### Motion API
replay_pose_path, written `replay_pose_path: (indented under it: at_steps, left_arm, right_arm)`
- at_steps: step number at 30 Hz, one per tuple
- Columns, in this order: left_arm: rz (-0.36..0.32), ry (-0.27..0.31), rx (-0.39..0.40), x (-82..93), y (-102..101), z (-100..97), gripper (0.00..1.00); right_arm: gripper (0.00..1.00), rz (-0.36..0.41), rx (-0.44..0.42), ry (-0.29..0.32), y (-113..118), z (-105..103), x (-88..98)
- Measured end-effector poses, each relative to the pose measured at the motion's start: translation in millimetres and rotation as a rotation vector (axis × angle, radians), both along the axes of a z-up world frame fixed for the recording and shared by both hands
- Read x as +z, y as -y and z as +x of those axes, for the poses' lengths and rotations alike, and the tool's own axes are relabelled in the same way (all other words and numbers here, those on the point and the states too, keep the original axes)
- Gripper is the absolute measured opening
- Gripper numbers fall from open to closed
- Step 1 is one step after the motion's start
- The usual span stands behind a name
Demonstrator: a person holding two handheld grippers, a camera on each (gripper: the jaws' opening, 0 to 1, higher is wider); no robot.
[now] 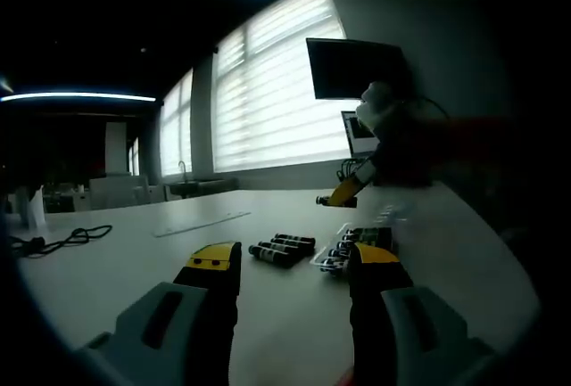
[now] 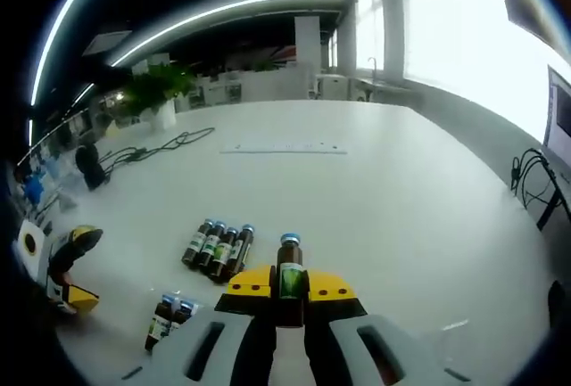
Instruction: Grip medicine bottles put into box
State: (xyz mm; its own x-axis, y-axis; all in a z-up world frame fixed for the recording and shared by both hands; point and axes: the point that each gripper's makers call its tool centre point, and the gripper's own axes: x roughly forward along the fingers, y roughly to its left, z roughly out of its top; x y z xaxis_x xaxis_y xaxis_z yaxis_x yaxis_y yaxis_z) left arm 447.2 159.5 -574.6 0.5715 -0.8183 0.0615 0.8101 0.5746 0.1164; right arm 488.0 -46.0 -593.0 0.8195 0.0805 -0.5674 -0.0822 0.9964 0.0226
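While my left gripper waits low with jaws spread, four medicine bottles lie side by side on the white table; rightward, my right gripper pinches one bottle upright, ready for boxing.

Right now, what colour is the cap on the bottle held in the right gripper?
Blue, seen best in the right gripper view: the bottle clamped in the right gripper.
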Motion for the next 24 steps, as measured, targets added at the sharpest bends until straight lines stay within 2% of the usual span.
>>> replay_pose_path:
  at_steps: [5,10,16,24]
  left_arm:
    - [0.004,0.002,-0.003,0.4,1,-1.2,0.42]
    - [0.004,0.002,-0.002,1.1,2,-1.5,0.42]
    - [0.011,0.003,-0.001,0.5,2,-1.6,0.42]
    - [0.013,0.0,0.001,0.1,2,-1.4,0.42]
  right_arm:
    - [0.07,-0.036,-0.016,0.013,16,-10,0.9]
    - [0.07,-0.063,-0.035,-0.005,37,-19,-3.7]
    - [0.07,-0.018,-0.065,-0.017,52,-31,-1.3]
    - [0.07,-0.058,-0.117,-0.029,85,-45,-0.9]
